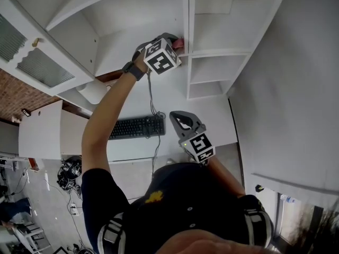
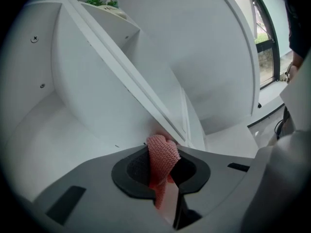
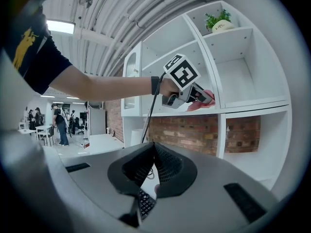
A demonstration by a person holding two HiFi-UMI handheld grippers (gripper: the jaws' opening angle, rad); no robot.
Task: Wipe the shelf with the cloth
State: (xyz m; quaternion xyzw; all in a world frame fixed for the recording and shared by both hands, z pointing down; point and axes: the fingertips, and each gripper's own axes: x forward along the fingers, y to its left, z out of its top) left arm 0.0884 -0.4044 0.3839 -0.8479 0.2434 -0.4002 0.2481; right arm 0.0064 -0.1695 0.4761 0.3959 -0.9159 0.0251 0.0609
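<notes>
The left gripper's (image 2: 164, 155) two jaws pinch one pink cloth (image 2: 161, 149), which lies against the shelf (image 2: 58, 144) where its board meets the upright divider (image 1: 185, 15). The right gripper's (image 3: 151, 152) two jaws are pressed together on nothing, over the desk (image 1: 132, 147) beside one black keyboard (image 1: 137, 126). One potted plant (image 3: 218, 21) sits in the top compartment.

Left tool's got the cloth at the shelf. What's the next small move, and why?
Probably drag the left tool leftward along the shelf. Its jaws are clamped on the cloth, which sits against the divider at the compartment's right end, so the shelf's open run lies to its left.
</notes>
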